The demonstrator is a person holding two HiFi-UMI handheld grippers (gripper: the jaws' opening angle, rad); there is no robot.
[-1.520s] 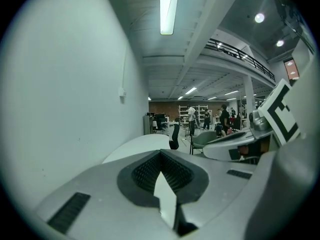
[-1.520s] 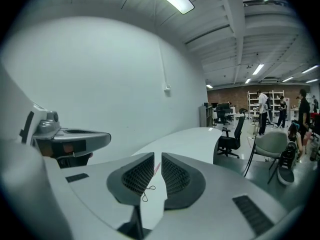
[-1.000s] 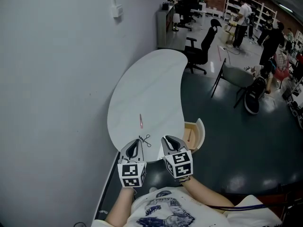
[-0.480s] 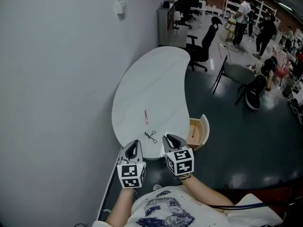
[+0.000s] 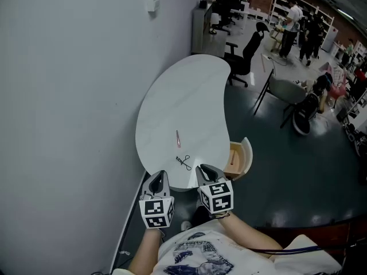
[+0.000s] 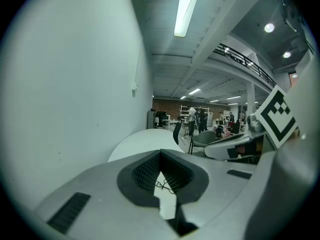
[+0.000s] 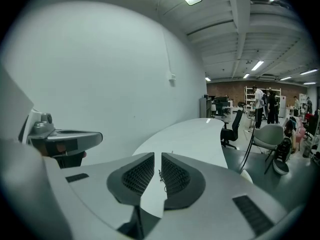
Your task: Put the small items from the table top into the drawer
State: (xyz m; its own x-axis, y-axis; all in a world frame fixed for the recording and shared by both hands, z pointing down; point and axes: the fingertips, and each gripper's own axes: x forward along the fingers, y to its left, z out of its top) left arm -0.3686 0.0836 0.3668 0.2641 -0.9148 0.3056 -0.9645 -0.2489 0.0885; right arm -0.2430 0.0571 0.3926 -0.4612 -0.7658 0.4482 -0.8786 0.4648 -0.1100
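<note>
On the counter [image 5: 183,96], near its front edge, lies a black wire thing [image 5: 183,161]. It looks light and bendy; pinch its middle. Fingers touch on the left gripper [image 5: 157,177], and stand slightly apart, empty, on the right gripper [image 5: 205,169].

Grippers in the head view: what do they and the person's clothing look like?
Both the left gripper and right gripper are light grey, tapering plastic shells, each carrying a white cube with black square markers. Their fingers have dark, ribbed inner faces. The person wears a white T-shirt with a dark blue print.
</note>
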